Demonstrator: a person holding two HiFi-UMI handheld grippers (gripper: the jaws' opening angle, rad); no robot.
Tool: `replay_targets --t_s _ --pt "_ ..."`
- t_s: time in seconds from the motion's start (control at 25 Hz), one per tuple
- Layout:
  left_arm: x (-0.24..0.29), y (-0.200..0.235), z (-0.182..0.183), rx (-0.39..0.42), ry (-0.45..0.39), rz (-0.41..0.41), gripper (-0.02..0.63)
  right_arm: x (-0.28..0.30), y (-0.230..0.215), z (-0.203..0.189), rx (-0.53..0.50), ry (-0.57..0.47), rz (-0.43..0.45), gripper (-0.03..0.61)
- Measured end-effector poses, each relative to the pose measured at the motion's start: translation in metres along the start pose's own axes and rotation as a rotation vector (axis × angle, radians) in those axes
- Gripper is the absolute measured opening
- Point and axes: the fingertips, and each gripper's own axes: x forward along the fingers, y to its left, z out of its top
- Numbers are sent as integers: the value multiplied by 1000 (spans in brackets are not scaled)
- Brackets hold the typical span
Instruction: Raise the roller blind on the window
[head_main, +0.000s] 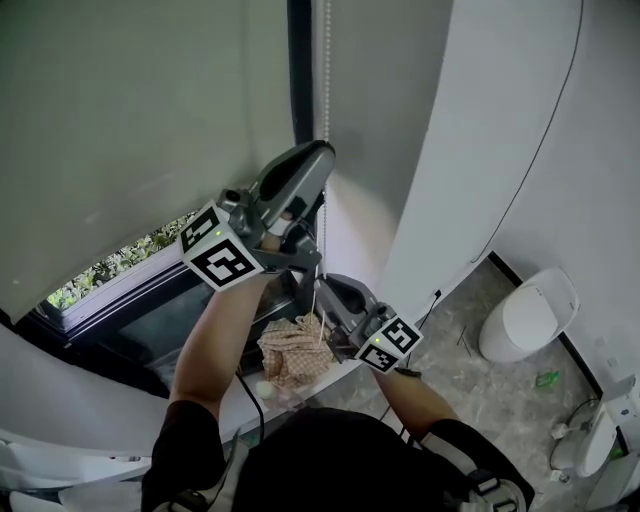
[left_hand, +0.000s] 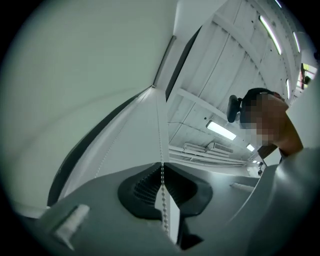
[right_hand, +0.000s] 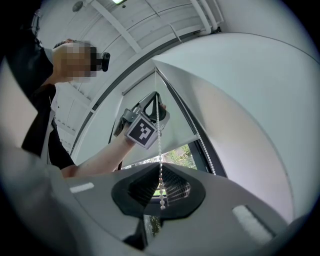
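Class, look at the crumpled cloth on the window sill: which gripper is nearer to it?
Right. The right gripper grips the bead chain just above the cloth; the left gripper grips the same chain higher up, farther from it.

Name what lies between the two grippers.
Only the bead chain, running from the right gripper up to the left gripper; seen in the right gripper view.

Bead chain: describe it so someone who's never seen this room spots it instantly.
Find the big grey roller blind, then the dark frame post at its right edge. Right of the post a thin white bead chain hangs straight down. It is the strand clamped by both the left hand-held gripper and the right hand-held gripper; the other strand hangs free.
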Motion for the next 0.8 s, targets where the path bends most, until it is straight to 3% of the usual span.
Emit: replay_targets --t_s 0.16,0.36,0.44,0.56,0.8 --pt "-2 -1 2 0 -9 -3 14 0 -1 0 -2 -2 -4 15" --pt "-3 -12 -6 207 66 31 12 -4 -4 -7 -2 15 -19 15" --pt "-13 -6 -21 223 89 55 11 -9 -11 -24 7 53 -41 15" --pt "-45 8 -57 142 95 99 11 -27 -24 -68 51 154 -90 15" --pt "-132 5 -161 -95 120 226 11 -97 -38 -188 167 467 -190 15"
